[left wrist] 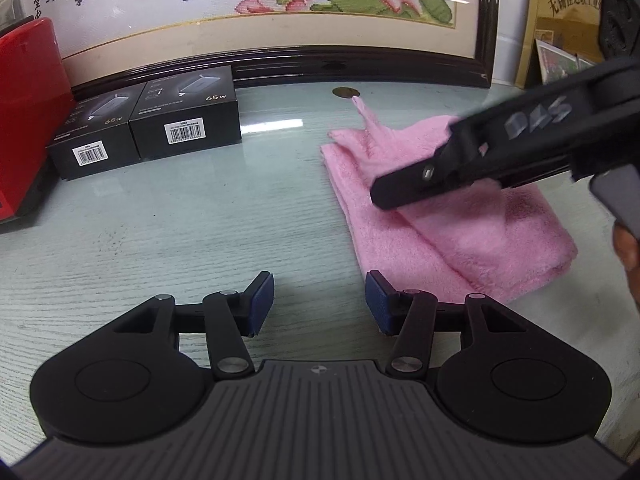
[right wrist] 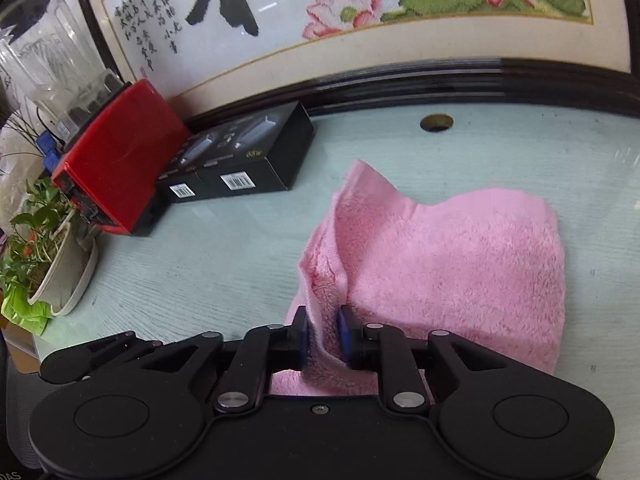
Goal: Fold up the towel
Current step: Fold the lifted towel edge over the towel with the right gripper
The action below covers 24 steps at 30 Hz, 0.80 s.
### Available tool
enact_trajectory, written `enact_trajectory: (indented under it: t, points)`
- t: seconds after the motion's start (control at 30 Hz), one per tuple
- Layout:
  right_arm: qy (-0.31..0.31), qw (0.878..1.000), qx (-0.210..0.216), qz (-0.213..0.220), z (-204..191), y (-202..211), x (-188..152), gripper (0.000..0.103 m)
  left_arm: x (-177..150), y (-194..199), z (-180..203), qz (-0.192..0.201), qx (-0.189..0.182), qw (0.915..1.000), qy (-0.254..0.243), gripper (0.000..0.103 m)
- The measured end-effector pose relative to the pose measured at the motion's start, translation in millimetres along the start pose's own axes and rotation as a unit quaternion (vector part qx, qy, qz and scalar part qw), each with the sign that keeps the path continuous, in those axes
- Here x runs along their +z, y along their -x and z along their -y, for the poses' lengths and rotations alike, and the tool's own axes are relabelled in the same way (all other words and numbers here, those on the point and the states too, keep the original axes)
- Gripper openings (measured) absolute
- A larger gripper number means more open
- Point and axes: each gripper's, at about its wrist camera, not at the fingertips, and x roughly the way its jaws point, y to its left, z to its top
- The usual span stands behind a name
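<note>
A pink towel [left wrist: 460,224] lies folded on the pale wood-grain table, right of centre in the left wrist view. In the right wrist view the towel [right wrist: 460,264] fills the lower right. My right gripper [right wrist: 323,338] is shut on a raised fold at the towel's near left edge. The right gripper also shows in the left wrist view [left wrist: 400,192], reaching in from the right over the towel. My left gripper [left wrist: 320,304] is open and empty, just above the table, left of the towel's near corner.
Two black boxes [left wrist: 148,128] and a red box [left wrist: 24,120] stand at the back left. A framed embroidery [left wrist: 280,20] leans along the back. A potted plant [right wrist: 44,248] and a glass jar [right wrist: 52,52] stand at the far left. A round hole [right wrist: 436,123] is in the table.
</note>
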Motion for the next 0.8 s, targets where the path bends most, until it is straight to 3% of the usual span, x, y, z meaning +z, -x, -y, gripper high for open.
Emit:
enact_trajectory:
  t: [0.03, 0.07, 0.23, 0.3, 0.43, 0.6, 0.8]
  points:
    - [-0.002, 1.000, 0.002, 0.000, 0, 1, 0, 0.054, 0, 1, -2, -0.001, 0.004, 1.0000, -0.001, 0.061]
    - [-0.004, 1.000, 0.005, 0.001, -1, 1, -1, 0.059, 0, 1, -3, -0.001, 0.005, 1.0000, -0.001, 0.061]
    - [-0.022, 0.999, 0.020, 0.019, -1, -2, 3, 0.062, 2, 7, -21, 0.002, 0.017, 0.9997, 0.019, 0.060]
    - [-0.014, 0.999, -0.017, 0.028, 3, 6, 3, 0.062, 3, 12, -28, 0.008, 0.021, 0.9995, 0.024, 0.060]
    - [0.079, 0.991, -0.109, 0.018, -8, 3, -15, 0.062, 3, 20, -41, 0.012, 0.036, 0.9988, 0.032, 0.060]
    - [0.214, 0.958, -0.193, -0.004, -32, -11, -42, 0.063, 6, 24, -46, 0.011, 0.042, 0.9984, 0.036, 0.061]
    - [0.198, 0.961, -0.191, 0.000, -27, -6, -45, 0.064, 16, 29, -30, 0.023, 0.035, 0.9991, 0.012, 0.061]
